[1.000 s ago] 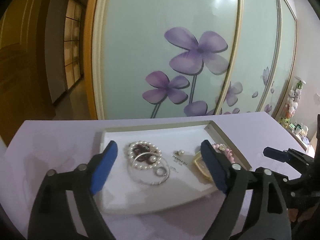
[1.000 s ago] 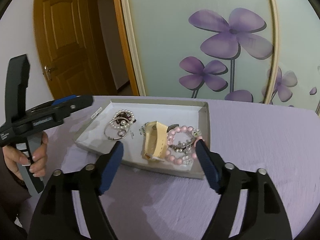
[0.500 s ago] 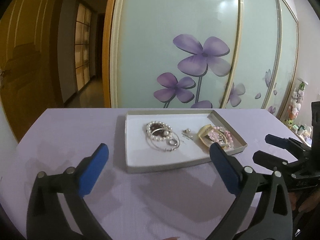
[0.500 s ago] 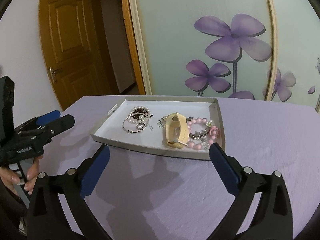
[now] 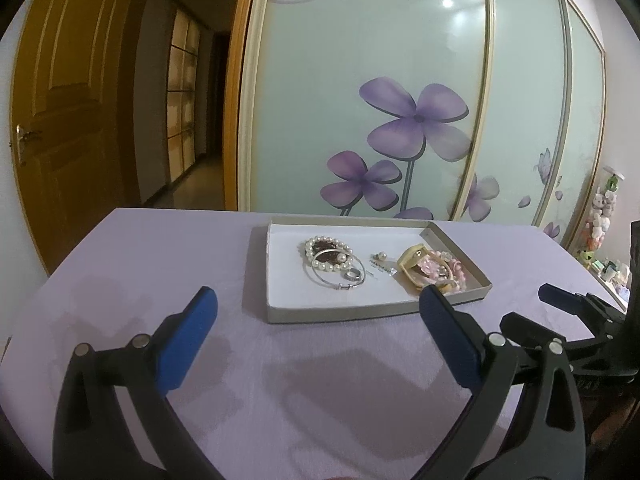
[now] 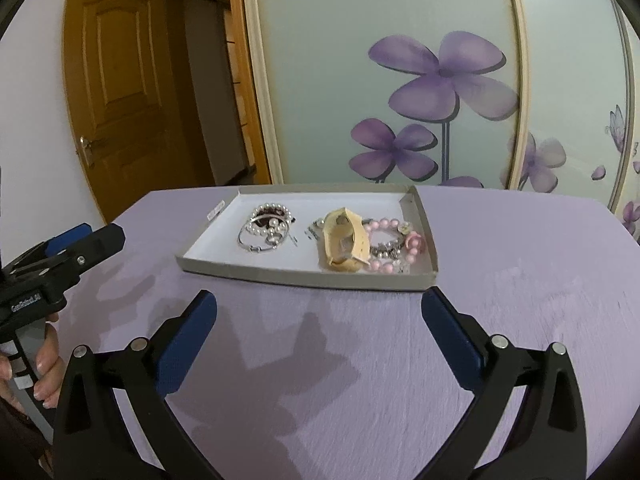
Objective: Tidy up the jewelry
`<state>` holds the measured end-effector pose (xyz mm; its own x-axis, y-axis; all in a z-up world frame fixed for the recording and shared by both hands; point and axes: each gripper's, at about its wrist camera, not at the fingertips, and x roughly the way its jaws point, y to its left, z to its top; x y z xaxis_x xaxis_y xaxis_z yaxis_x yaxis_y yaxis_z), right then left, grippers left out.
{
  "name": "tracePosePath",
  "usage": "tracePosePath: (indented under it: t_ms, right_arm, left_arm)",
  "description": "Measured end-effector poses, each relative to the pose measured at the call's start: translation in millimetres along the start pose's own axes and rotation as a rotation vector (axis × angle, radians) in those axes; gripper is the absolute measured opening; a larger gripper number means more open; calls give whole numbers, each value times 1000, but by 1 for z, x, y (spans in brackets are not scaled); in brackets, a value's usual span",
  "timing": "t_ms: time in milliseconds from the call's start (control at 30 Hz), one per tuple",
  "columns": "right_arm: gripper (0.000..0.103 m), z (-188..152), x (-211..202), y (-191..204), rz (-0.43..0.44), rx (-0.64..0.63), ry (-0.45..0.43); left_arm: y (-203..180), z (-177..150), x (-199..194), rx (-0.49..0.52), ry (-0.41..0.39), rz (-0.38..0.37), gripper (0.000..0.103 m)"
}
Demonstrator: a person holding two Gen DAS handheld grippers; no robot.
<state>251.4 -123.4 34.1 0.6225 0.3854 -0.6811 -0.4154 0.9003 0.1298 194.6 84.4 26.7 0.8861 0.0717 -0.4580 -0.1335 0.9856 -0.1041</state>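
Note:
A shallow grey tray [image 5: 340, 314] [image 6: 224, 266] with a white floor lies on the purple table. In it sit a pearl bracelet [image 5: 326, 254] [image 6: 270, 220] over a silver bangle [image 5: 340, 278] [image 6: 256, 242], a beige watch strap [image 5: 412, 262] [image 6: 344, 240] and a pink bead bracelet [image 5: 444, 272] [image 6: 394, 240]. My left gripper [image 5: 318, 304] stands open in front of the tray, nothing between its blue pads. My right gripper [image 6: 320, 306] is likewise open and empty, just short of the tray's near wall.
The purple tablecloth [image 6: 360, 360] stretches around the tray. Behind stand sliding doors with violet flowers [image 5: 416, 120] and a wooden door [image 6: 120, 92]. A hand [image 6: 44, 364] holds the left gripper's handle at the right wrist view's left edge. Small trinkets [image 5: 600, 216] sit far right.
Both grippers have drawn back from the tray, which now looks smaller and farther off. Their jaws have spread wider. The jewelry lies where it was.

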Motion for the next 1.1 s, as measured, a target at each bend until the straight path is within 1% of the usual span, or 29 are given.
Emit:
tracePosePath:
  t_ms: [133, 300, 400, 767, 867, 1000, 1100]
  right_arm:
    - [102, -3, -4, -2, 4, 21, -9]
    - [102, 0, -15, -5, 10, 30, -59]
    - [102, 1, -17, -5, 15, 32, -73]
    - [102, 1, -8, 1, 5, 27, -64]
    - [102, 3, -10, 1, 6, 32, -71]
    - [102, 3, -15, 3, -21, 16, -103]
    - [102, 3, -15, 5, -25, 10, -105]
  left_arm:
    - [-4, -3, -4, 7, -8, -4, 101]
    - [-3, -5, -9, 0, -25, -19, 101]
    - [-3, -6, -11, -4, -32, -17, 101]
    - [-4, -9, -10, -18, -21, -34, 101]
    - [-3, -9, -12, -23, -31, -35, 101]
    - [-4, -8, -17, -21, -56, -23, 101]
    - [-5, -8, -17, -15, -62, -19, 101]
